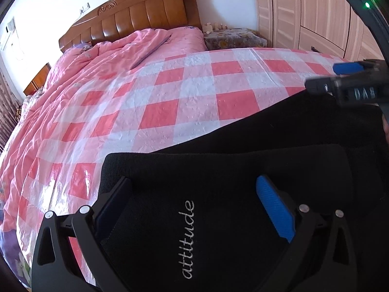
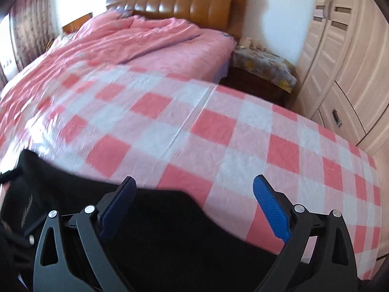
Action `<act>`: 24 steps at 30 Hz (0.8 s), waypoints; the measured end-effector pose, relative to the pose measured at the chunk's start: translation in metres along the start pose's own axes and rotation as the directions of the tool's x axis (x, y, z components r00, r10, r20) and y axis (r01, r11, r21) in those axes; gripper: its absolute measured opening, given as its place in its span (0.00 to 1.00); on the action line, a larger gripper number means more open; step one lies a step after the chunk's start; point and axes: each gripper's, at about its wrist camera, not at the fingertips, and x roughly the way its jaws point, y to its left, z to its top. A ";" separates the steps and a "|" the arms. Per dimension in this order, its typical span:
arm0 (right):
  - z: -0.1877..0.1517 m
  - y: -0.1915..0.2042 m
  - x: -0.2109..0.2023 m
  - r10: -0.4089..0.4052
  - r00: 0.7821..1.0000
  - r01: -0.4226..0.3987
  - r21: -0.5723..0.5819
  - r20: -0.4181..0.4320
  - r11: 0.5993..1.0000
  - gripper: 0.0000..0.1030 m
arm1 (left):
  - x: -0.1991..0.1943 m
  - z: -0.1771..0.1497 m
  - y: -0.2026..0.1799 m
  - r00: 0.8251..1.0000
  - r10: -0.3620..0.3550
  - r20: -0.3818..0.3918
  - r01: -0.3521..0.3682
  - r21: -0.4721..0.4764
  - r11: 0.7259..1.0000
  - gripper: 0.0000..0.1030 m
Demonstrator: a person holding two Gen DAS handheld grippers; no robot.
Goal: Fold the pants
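Black pants (image 1: 243, 170) with white "attitude" lettering lie folded in layers on the pink-and-white checked sheet (image 1: 170, 92) that covers the bed. My left gripper (image 1: 194, 194) hovers over the lettered layer, jaws wide open, with cloth under the gap but the pads not pressing on it. My right gripper (image 1: 323, 76) enters that view at the right edge, over the far edge of the pants. In the right wrist view the right gripper (image 2: 194, 194) is open above the pants (image 2: 170, 238), at their border with the checked sheet (image 2: 243, 146). Neither gripper holds anything.
A crumpled pink quilt (image 1: 97, 60) fills the head of the bed below a wooden headboard (image 1: 145, 12). A nightstand under a floral cloth (image 2: 265, 65) stands beside the bed. Wardrobe doors (image 2: 352, 60) line the right wall, just past the bed's edge.
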 end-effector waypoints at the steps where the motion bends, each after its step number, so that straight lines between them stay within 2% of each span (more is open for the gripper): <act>1: -0.004 0.003 0.007 -0.017 1.000 0.016 -0.030 -0.024 0.999 0.93 | 0.000 0.000 -0.001 1.000 0.002 0.001 -0.002 0.001 1.000 0.99; 2: -0.006 0.006 0.012 -0.032 0.999 0.031 -0.045 -0.029 0.999 0.95 | -0.001 0.000 -0.001 1.000 0.005 0.003 -0.005 0.002 1.000 0.99; 3: -0.006 0.002 0.016 -0.026 1.000 0.026 -0.021 0.001 0.999 0.95 | 0.000 0.000 -0.001 1.000 0.006 0.004 -0.006 0.002 1.000 0.99; 4: -0.003 -0.002 0.023 -0.023 1.000 0.023 0.005 -0.010 1.000 0.95 | 0.000 0.001 -0.001 1.000 0.005 0.003 -0.005 0.001 1.000 0.99; 6: 0.001 -0.011 0.034 0.024 0.999 -0.021 0.077 -0.034 0.997 0.95 | 0.000 0.001 -0.001 1.000 0.002 0.002 -0.002 -0.002 1.000 0.99; 8: 0.002 -0.014 0.035 0.034 0.999 -0.030 0.105 -0.034 0.994 0.95 | 0.001 0.001 -0.001 1.000 0.001 0.002 -0.001 -0.004 1.000 0.99; 11: -0.003 -0.017 0.021 0.061 0.998 -0.061 0.143 0.003 0.988 0.95 | 0.001 0.000 -0.001 1.000 -0.001 0.001 0.001 -0.007 1.000 0.99; 13: -0.014 -0.026 -0.005 0.100 0.993 -0.110 0.194 0.063 0.975 0.95 | 0.001 0.000 -0.001 1.000 0.004 0.003 -0.004 -0.006 1.000 0.99; 15: -0.031 -0.034 -0.033 0.148 0.984 -0.168 0.226 0.104 0.959 0.95 | 0.001 0.000 -0.002 1.000 0.009 0.006 -0.009 -0.004 1.000 0.99; 17: -0.053 -0.036 -0.058 0.184 0.977 -0.202 0.210 0.105 0.957 0.95 | 0.001 0.000 -0.002 1.000 0.008 0.006 -0.007 -0.006 1.000 0.99; 19: -0.073 -0.036 -0.077 0.179 0.978 -0.196 0.185 0.103 0.963 0.95 | -0.003 0.000 -0.003 0.999 0.029 0.017 -0.028 -0.008 1.000 0.99; 21: -0.102 -0.040 -0.094 0.165 0.983 -0.177 0.163 0.083 0.971 0.95 | -0.016 -0.004 -0.006 0.994 0.104 0.017 -0.104 -0.011 0.994 0.98; 22: -0.114 -0.042 -0.099 0.149 0.986 -0.159 0.166 0.070 0.973 0.95 | -0.025 -0.006 -0.007 0.994 0.110 0.028 -0.110 -0.018 0.994 0.98; 24: -0.143 -0.048 -0.110 0.138 0.990 -0.143 0.180 0.039 0.973 0.95 | -0.056 -0.018 -0.014 0.994 0.074 0.079 -0.072 -0.031 0.997 0.98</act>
